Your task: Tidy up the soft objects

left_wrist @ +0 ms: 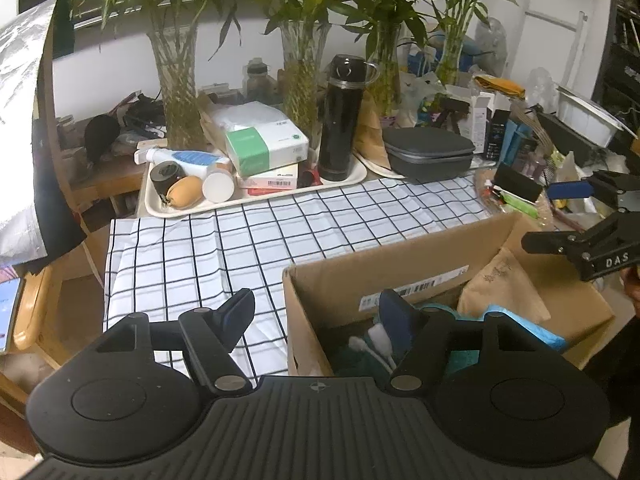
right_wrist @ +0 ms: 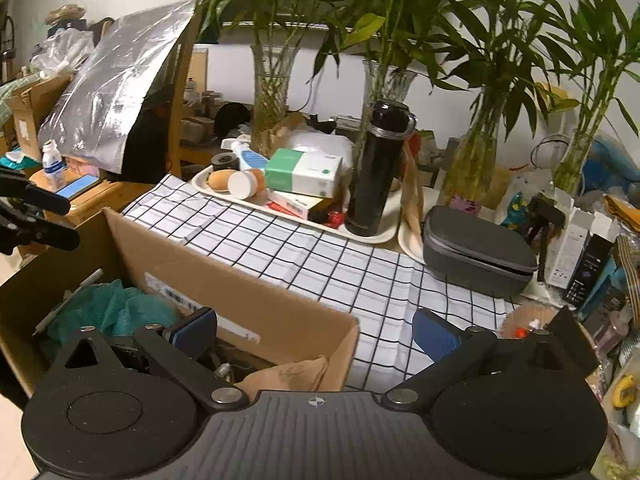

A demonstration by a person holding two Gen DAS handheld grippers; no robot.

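Both grippers stand spread and hold nothing, the left gripper (left_wrist: 316,316) straddling the near-left wall of the cardboard box (left_wrist: 384,264) at lower right, where the teal cloth (right_wrist: 116,308) lies, the right gripper (right_wrist: 316,332) over its right corner.

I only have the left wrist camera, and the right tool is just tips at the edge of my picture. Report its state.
Observer: The right tool is open and empty. One finger is over the cardboard box, the other over the checked cloth.
Operator: Now describe the box contents that my own tool hides.
Observer: A teal mesh cloth lies bunched against the box's far wall.
Operator: Check beside the phone at my left edge.
Observer: A small white bottle with a blue label stands next to the phone.
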